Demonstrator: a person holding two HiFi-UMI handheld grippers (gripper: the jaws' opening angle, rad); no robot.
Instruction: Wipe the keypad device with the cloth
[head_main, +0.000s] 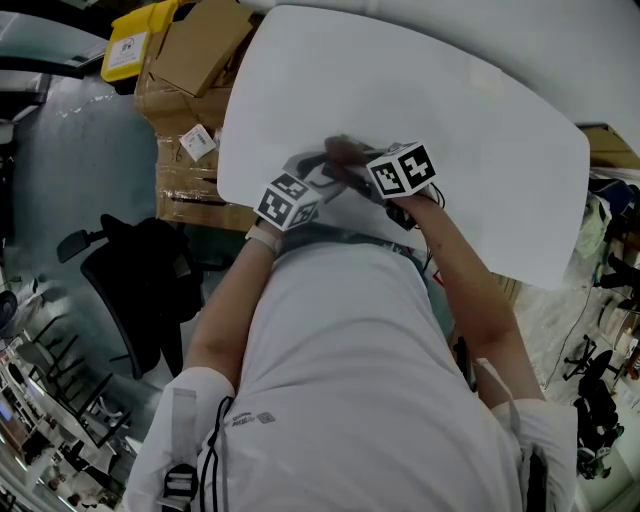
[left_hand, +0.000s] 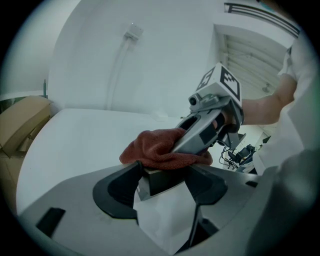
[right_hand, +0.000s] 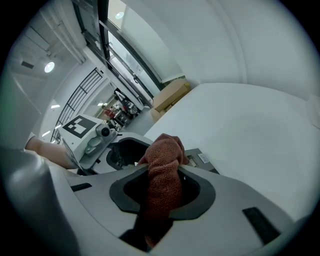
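A: Illumination?
B: Even, diffuse, from overhead; a ceiling lamp (right_hand: 49, 66) shows in the right gripper view. The white table (head_main: 480, 120) reads bright, with faint shadows.
A: Distortion?
B: Fisheye curvature and dark vignetted corners in both gripper views; the cloth (right_hand: 162, 165) is sharp.

We see a white, round-cornered table (head_main: 480, 130); the dark keypad device (left_hand: 160, 181) is at its near edge, contact unclear.

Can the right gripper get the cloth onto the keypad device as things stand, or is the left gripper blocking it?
Likely yes. The left gripper clamps the keypad device by its sides, leaving the top free, and the cloth in the right gripper lies on that top.
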